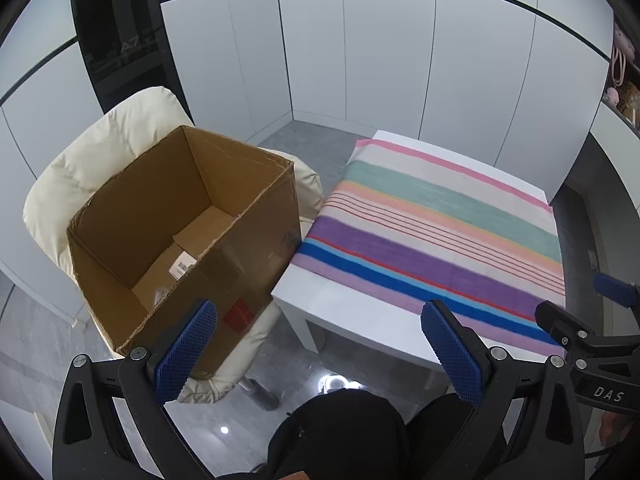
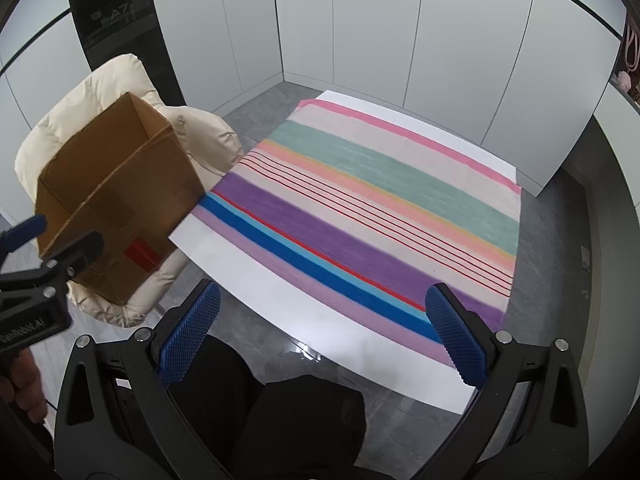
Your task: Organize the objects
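On the cream padded chair (image 1: 100, 152) left of the tabletop (image 1: 360, 320), an open cardboard box (image 1: 192, 216) is seen, tilted slightly and empty apart from a label on its floor. No loose objects to be sorted are visible in either view; the striped cloth (image 2: 372, 204) spread flat over the tabletop carries nothing. The box is judged light and fairly stiff, though its raw cut rim would flex if pinched at one wall only; a hold on the near top edge or at a corner, where two walls brace each other, is judged firmest. The taped brown sides may be slippery. The cloth is judged soft and limp, best taken at a hem or corner and liable to drag or bunch. The left tool (image 1: 320, 344) is held released, its blue pads wide apart over the gap between chair and tabletop. The right tool (image 2: 324, 328) is likewise spread and grasps nothing, above the near tabletop edge.
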A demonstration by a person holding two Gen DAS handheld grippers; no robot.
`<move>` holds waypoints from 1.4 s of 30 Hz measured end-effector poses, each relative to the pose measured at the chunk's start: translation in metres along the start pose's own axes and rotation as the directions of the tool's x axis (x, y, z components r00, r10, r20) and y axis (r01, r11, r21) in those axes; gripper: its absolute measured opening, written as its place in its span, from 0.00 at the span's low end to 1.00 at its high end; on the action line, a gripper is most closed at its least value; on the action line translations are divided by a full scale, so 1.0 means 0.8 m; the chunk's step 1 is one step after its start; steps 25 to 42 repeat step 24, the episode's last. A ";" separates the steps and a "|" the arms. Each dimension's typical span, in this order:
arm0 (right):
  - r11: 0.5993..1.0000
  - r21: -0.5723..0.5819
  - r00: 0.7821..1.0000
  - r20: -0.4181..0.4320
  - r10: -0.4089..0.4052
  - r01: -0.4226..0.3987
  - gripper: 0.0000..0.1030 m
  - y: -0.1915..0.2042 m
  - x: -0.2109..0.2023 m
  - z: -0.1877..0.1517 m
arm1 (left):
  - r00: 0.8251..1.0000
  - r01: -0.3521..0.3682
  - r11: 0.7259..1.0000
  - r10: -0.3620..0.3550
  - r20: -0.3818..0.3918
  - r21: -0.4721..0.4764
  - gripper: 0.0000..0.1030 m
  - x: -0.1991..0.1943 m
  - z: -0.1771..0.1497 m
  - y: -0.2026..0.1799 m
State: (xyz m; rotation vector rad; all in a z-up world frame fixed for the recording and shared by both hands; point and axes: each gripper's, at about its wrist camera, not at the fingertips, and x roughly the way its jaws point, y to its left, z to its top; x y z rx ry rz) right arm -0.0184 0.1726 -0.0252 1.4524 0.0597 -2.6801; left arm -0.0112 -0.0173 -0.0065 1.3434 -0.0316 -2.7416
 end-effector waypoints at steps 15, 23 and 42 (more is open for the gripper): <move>1.000 0.009 1.000 -0.004 -0.004 0.004 1.00 -0.005 0.001 0.000 | 1.000 -0.012 1.000 0.012 0.002 0.027 1.00 -0.002 -0.005 -0.007; 1.000 0.012 1.000 -0.007 -0.005 0.005 1.00 -0.007 0.003 0.000 | 1.000 -0.008 1.000 0.008 0.009 0.027 1.00 -0.003 -0.004 -0.006; 1.000 0.012 1.000 -0.006 -0.007 0.007 1.00 -0.007 0.003 0.000 | 1.000 -0.009 1.000 0.009 0.009 0.025 1.00 -0.003 -0.004 -0.005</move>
